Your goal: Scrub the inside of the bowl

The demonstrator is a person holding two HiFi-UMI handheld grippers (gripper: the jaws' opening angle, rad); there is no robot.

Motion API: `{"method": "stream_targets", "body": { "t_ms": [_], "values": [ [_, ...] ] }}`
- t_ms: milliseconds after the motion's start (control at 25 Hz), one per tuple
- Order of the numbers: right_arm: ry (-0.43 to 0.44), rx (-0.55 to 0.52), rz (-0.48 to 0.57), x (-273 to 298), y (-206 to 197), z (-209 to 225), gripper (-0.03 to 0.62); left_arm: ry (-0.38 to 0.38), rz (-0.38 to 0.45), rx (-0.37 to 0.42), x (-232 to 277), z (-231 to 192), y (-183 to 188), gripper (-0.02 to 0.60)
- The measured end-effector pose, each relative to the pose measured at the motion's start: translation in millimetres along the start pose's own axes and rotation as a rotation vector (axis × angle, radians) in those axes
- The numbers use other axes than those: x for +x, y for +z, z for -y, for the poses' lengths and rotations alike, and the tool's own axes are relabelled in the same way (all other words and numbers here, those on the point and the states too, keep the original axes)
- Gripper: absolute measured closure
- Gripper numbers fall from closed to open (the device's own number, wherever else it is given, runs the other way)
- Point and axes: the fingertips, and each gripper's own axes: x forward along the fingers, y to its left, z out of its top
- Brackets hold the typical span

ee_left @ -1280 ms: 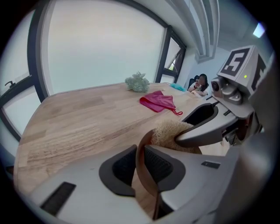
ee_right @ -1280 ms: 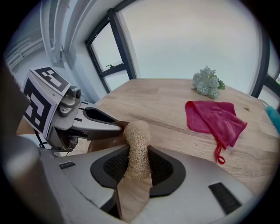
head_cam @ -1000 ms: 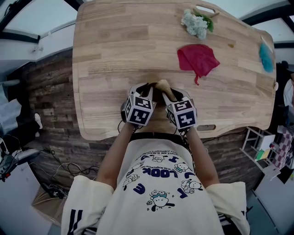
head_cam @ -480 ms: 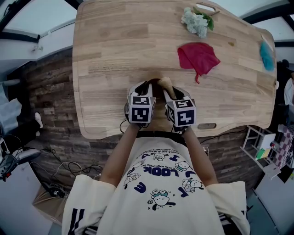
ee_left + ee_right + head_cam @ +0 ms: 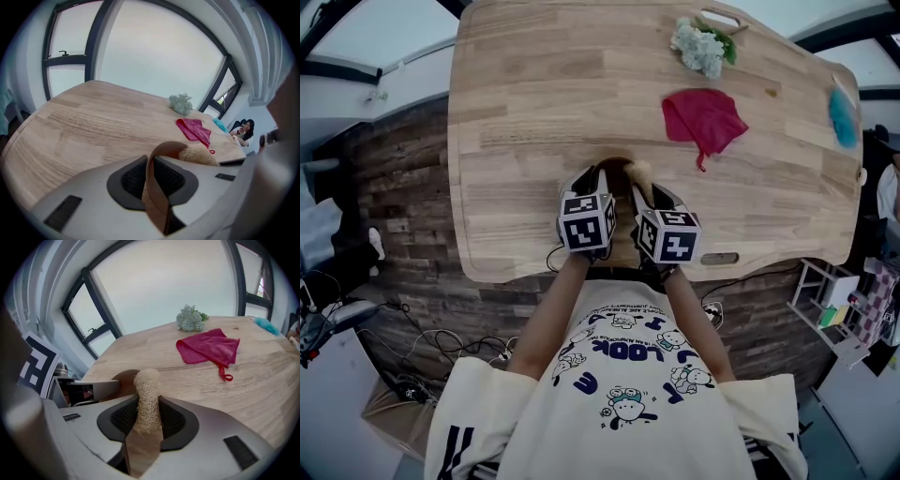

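The left gripper point(image 5: 596, 178) works at the middle of the table's point(image 5: 516, 112) near edge. In the left gripper view its jaws have just been closing, and they now clamp the thin brown wall of the bowl point(image 5: 169, 146) between their pads. Only that 1 strip of rim is held. From the head view the bowl point(image 5: 617, 165) sits just inside that near edge, mostly hidden under the 2 grippers, and I cannot tell whether it rests on the wood or is tilted up. Just to its right, the right gripper point(image 5: 147, 417) grips a pale loofah point(image 5: 146, 392) by its lower end. The free tip stands up past the jaws, close to the bowl's opening. Toward the far right corner lie a red cloth point(image 5: 703, 117) and a small bunch of flowers point(image 5: 698, 47), well apart from the work. The likely trouble starts on the left. A pinch on so little rim may let the bowl twist or slip once scrubbing pushes on it, and this near the edge it could slide off toward the person. The loofah is soft, so hard pressure may fold it or pull it out of the jaws. The grippers are also crowded enough to knock together.
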Motion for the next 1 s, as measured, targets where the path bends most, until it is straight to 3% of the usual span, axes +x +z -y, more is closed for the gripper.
{"method": "stream_targets", "body": {
  "t_ms": [280, 680, 840, 1000],
  "values": [
    [-0.017, 0.064, 0.032, -3.9, -1.9, 0.8, 0.462, 0.020, 0.009, -0.044, -0.4, -1.8, -0.7, 0.515],
    [-0.047, 0.196, 0.054, -4.2, -4.3, 2.2, 0.462, 0.063, 0.028, -0.231, -2.2, -7.4, -3.4, 0.511],
    [-0.045, 0.184, 0.050, -4.1, -4.7, 2.6, 0.462, 0.048, -0.004, -0.141, 0.2, -4.8, -5.0, 0.512],
    [-0.037, 0.130, 0.031, -3.3, -4.7, 4.2, 0.462, -0.040, -0.083, -0.023, 6.5, -0.9, -11.0, 0.512]
  ]
}}
